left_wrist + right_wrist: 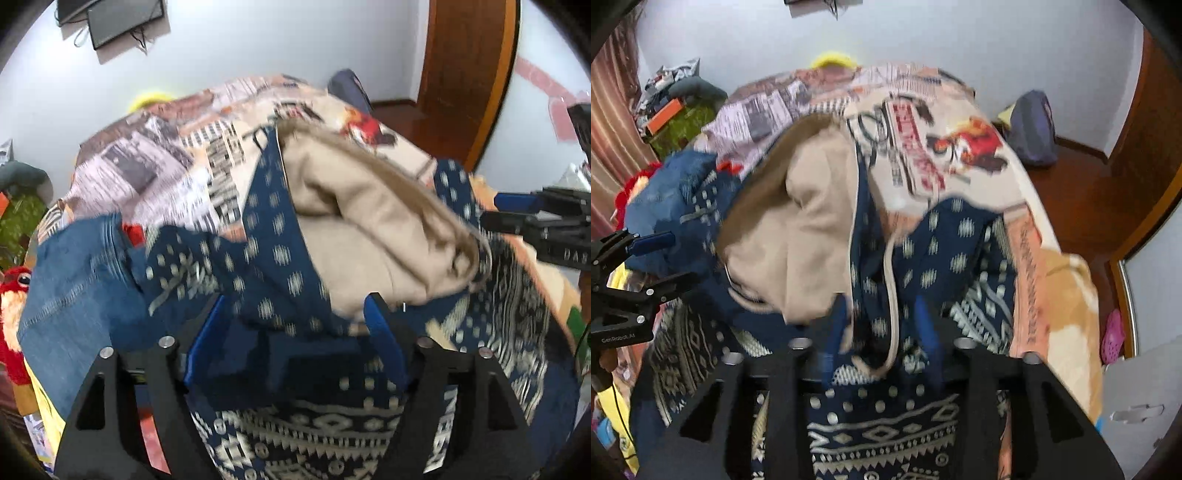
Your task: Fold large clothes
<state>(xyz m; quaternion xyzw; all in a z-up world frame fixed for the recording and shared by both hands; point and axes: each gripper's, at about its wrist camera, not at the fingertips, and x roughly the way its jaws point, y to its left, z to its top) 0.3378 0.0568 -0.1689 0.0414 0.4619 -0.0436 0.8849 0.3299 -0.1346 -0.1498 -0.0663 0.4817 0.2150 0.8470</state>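
A large navy hooded garment with a cream pattern (280,258) lies bunched on the bed, its beige lining (354,236) turned outward. My left gripper (295,332) stands open, its blue-padded fingers astride a fold of the navy cloth. In the right wrist view the same garment (934,240) and its beige lining (798,236) fill the middle. My right gripper (882,332) has its fingers close together on a navy fold and a cream edge strip. The left gripper also shows at the left edge of the right wrist view (653,254), open.
A printed bedspread (155,162) covers the bed. Blue denim (74,280) lies at the left with a red plush toy (14,295). A wooden door (469,66) and a dark bag (1034,125) stand at the right. Clutter lines the left wall (672,110).
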